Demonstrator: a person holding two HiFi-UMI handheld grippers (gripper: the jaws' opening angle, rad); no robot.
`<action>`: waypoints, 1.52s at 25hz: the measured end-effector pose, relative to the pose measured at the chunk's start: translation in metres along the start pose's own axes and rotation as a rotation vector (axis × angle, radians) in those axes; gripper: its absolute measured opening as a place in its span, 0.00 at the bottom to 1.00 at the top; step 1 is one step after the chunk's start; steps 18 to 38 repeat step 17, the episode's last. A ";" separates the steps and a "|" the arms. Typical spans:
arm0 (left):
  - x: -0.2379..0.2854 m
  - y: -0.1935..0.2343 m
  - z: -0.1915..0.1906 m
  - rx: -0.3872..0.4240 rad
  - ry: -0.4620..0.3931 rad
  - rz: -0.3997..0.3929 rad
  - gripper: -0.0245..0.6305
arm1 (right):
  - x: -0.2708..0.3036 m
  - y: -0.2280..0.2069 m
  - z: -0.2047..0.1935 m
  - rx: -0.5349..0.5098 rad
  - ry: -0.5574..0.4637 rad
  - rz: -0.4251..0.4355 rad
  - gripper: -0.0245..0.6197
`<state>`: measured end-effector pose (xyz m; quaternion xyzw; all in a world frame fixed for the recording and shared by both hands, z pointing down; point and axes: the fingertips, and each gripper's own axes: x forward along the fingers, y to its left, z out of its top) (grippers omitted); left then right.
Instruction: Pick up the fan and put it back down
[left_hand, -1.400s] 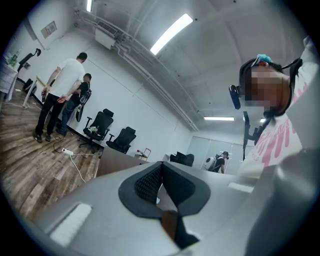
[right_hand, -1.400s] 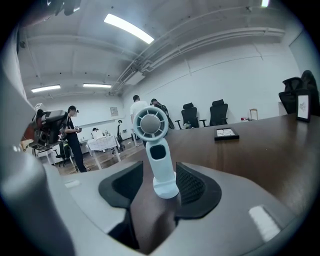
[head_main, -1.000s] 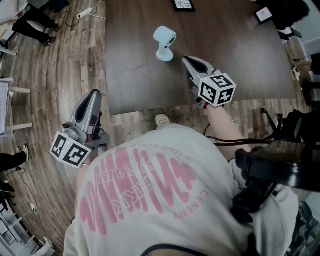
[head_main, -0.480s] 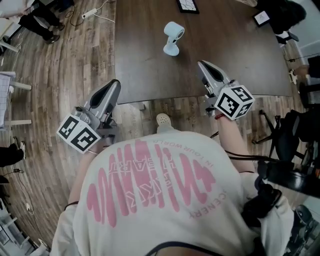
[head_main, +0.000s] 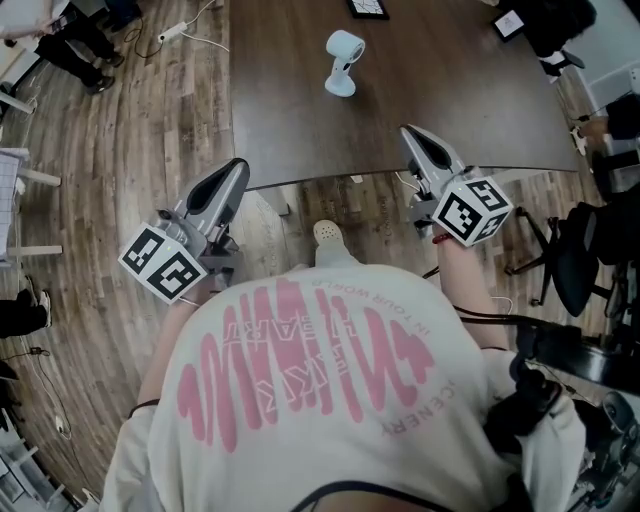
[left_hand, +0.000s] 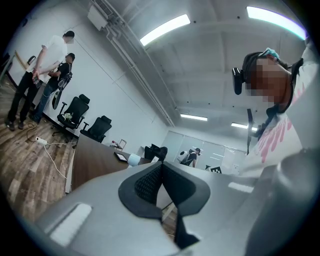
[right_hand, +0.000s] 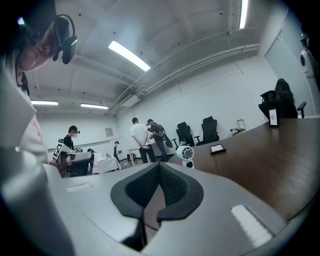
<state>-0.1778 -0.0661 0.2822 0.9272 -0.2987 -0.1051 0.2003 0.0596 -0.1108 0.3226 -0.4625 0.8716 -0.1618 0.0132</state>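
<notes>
A small white fan (head_main: 341, 62) stands upright on the dark brown table (head_main: 480, 110), toward its far side. The right gripper view shows the fan (right_hand: 186, 154) beyond the jaws, and the left gripper view shows the fan (left_hand: 134, 159) as a small white shape. My right gripper (head_main: 412, 135) hovers over the table's near edge, well short of the fan, shut and holding nothing (right_hand: 159, 166). My left gripper (head_main: 236, 170) hangs just off the table's near left corner over the wooden floor. Its pads (left_hand: 150, 182) meet, with nothing between them.
A framed card (head_main: 366, 8) and a small tablet (head_main: 508, 22) lie at the table's far edge. An office chair (head_main: 575, 262) stands at the right. A power strip and cable (head_main: 176, 24) lie on the floor at the far left. People (right_hand: 141, 140) stand beyond the table.
My right gripper has drawn back from the fan to the table's near edge. The left gripper has come forward toward the table's corner. The fan stands where it was.
</notes>
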 end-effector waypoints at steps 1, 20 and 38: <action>-0.003 -0.001 0.000 0.001 -0.002 0.000 0.07 | -0.002 0.002 -0.001 -0.001 -0.002 -0.005 0.05; -0.026 -0.006 0.008 0.003 -0.015 -0.021 0.07 | -0.016 0.025 0.001 -0.033 -0.020 -0.049 0.05; -0.026 -0.006 0.008 0.003 -0.015 -0.021 0.07 | -0.016 0.025 0.001 -0.033 -0.020 -0.049 0.05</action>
